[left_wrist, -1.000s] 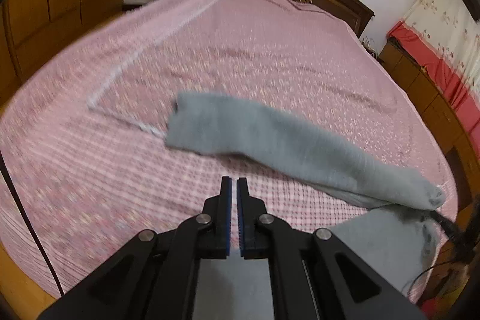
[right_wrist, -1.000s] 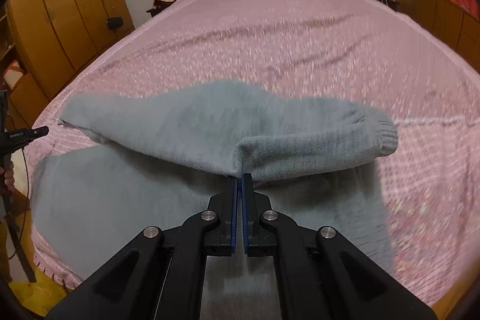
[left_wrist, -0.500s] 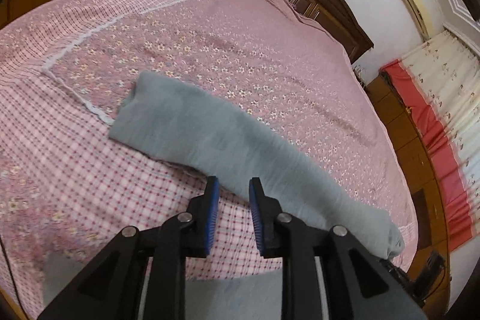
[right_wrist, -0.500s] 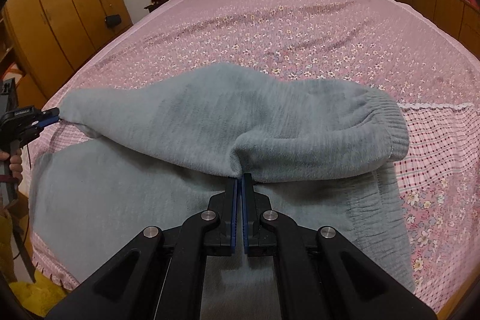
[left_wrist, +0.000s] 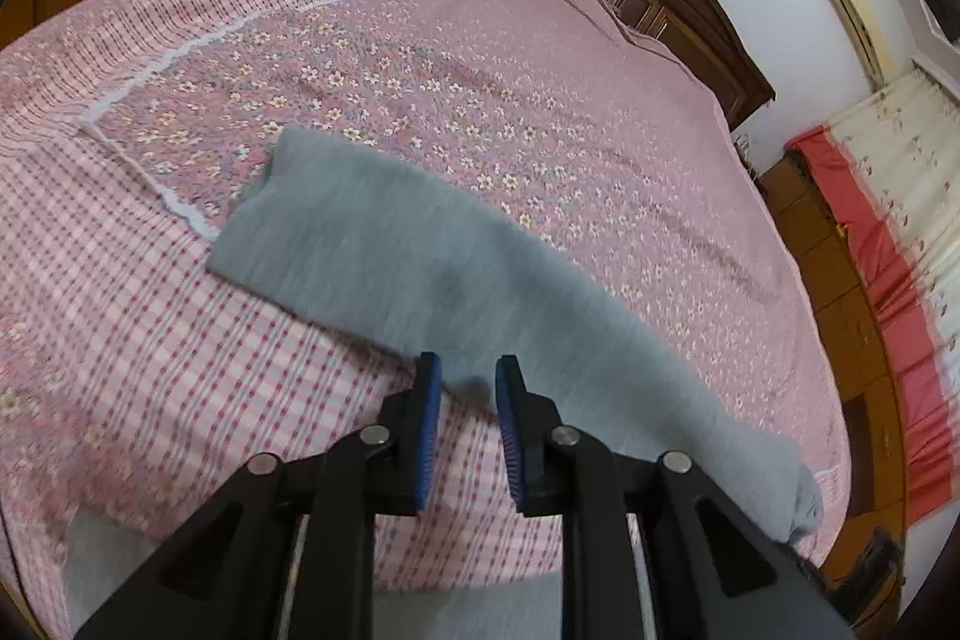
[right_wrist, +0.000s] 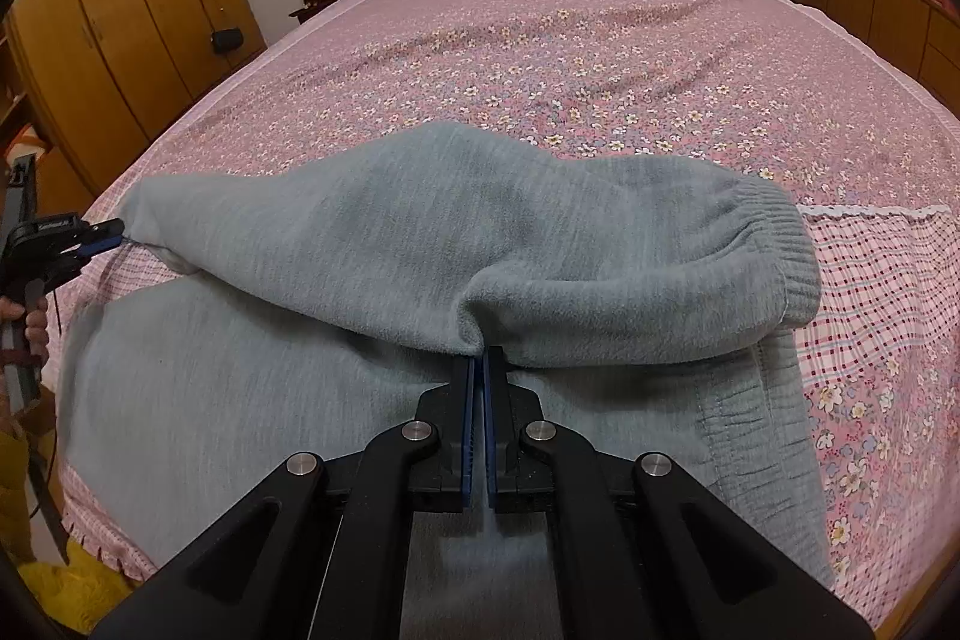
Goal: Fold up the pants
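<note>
- Your right gripper (right_wrist: 479, 361) has its jaws pressed together on a fold of the grey pants (right_wrist: 420, 244) — the fleece bunches up right at the blue pads.
- From that pinch the upper leg drapes across the bed (right_wrist: 600, 40), its ribbed cuff (right_wrist: 786, 244) hanging to the right, near the white lace strip of the bedspread.
- Beneath it the rest of the pants lies flat on the near edge of the bed, the gathered waistband running down on the right.
- Your left gripper (left_wrist: 467, 388) has its jaws slightly spread; its own view shows nothing between the pads, only the checked bedspread (left_wrist: 150, 310) and the edge of the grey leg (left_wrist: 390, 244) just beyond them.
- In the right view the left gripper (right_wrist: 114, 227) sits at the far left end of the raised leg — you cannot tell from there whether its tips touch the cloth.
- Your left hand (right_wrist: 27, 319) grips the handle at the picture's edge.
</note>
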Tool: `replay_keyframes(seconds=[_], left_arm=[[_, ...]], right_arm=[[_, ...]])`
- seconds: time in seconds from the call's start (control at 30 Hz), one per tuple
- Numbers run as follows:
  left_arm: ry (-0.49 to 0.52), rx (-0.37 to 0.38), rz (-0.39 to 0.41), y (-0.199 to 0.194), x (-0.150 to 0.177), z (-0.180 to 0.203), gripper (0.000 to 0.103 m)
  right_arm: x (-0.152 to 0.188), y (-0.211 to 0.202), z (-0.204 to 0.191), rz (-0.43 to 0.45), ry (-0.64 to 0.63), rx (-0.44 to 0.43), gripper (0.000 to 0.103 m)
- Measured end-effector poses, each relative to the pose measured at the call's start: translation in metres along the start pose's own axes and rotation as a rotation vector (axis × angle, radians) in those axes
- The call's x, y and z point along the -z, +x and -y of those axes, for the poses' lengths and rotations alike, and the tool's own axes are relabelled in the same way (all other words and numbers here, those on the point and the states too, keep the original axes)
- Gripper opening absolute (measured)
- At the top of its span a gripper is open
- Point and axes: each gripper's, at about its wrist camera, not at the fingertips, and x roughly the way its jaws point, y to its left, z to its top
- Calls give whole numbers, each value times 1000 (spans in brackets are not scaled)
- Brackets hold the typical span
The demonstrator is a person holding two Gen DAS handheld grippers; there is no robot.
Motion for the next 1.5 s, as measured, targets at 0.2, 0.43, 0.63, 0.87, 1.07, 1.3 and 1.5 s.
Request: replay_keyframes(seconds=[0.2, 0.43, 0.63, 0.87, 1.07, 1.3, 1.5], left_arm=[[8, -39, 39, -5, 3, -8, 20], [-37, -13, 30, 6, 3, -16, 22], [-33, -34, 51, 11, 3, -12, 24], [-70, -31, 90, 12, -11, -19, 12], [-19, -39, 153, -14, -9, -14, 3], [18, 0, 182, -67, -1, -2, 3], [51, -13, 188, -105, 24, -3, 3]], right_arm=[[-2, 0, -1, -5, -5, 2, 4], [-2, 2, 0, -9, -8, 3, 4], [-3, 4, 0, -15, -15, 4, 4], [-3, 3, 0, -14, -13, 9, 4], [-8, -18, -3, 38, -18, 22, 4], [-8, -57, -9, 115, -29, 29, 4], [11, -81, -14, 134, -22, 36, 4]])
